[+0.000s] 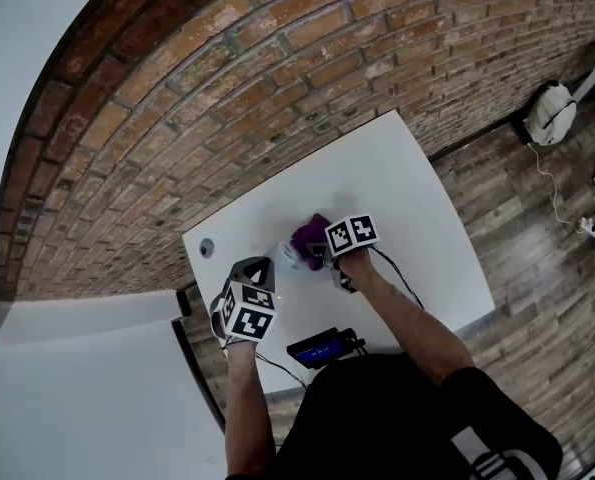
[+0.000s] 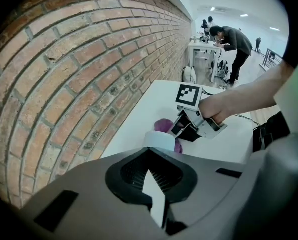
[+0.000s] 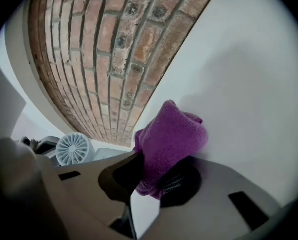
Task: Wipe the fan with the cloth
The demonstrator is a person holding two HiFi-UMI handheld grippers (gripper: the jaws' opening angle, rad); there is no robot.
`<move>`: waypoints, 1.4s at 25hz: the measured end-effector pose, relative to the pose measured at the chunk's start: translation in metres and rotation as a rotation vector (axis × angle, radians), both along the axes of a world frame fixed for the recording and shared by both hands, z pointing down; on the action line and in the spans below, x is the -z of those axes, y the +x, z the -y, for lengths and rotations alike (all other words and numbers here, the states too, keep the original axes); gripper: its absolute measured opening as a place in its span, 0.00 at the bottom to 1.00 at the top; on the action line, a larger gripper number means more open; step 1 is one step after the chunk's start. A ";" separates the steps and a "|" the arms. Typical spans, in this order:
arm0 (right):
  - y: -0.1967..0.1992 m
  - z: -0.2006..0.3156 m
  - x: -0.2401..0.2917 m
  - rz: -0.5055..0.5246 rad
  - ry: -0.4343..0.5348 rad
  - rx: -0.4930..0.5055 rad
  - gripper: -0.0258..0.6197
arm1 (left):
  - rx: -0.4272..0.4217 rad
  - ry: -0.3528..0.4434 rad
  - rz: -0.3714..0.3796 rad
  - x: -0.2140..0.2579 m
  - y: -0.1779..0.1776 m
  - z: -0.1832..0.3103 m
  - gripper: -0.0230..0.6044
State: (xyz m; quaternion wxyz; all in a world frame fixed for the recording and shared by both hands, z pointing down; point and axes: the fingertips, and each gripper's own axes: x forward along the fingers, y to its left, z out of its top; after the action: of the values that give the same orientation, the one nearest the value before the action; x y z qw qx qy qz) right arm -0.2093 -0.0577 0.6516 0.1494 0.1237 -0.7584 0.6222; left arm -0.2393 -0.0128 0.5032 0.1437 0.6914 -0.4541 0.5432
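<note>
right gripper [image 3: 151, 183] pinches fuzzy purple cloth [image 3: 173, 136] near the round vaned fan [image 3: 73, 149]; left gripper [image 2: 151, 169] has fingers [image 2: 128, 176] shut.

- your white table [image 1: 407, 188] stands with its far edge against the brick wall [image 1: 227, 88].
- white fan [image 1: 287, 256] stands on the top, left of middle.
- purple cloth [image 1: 310, 236] is just beside it; contact with the top not discernible.
- round grey port [image 1: 207, 248] is set near the far left corner.
</note>
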 end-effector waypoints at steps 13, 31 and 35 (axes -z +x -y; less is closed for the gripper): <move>-0.011 -0.002 0.017 -0.030 0.105 -0.005 0.16 | 0.006 0.007 -0.005 0.000 0.000 0.001 0.02; -0.004 0.007 0.109 0.231 0.179 -0.047 0.16 | 0.005 0.013 -0.005 0.001 -0.001 0.001 0.02; 0.012 0.011 0.057 0.048 0.156 -0.036 0.16 | 0.007 0.016 0.000 0.001 -0.001 -0.001 0.02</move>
State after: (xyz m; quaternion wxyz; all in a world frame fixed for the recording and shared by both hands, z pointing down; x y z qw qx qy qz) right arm -0.1970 -0.0683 0.5949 0.1100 0.1336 -0.8057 0.5665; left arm -0.2407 -0.0122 0.5024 0.1401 0.6908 -0.4609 0.5392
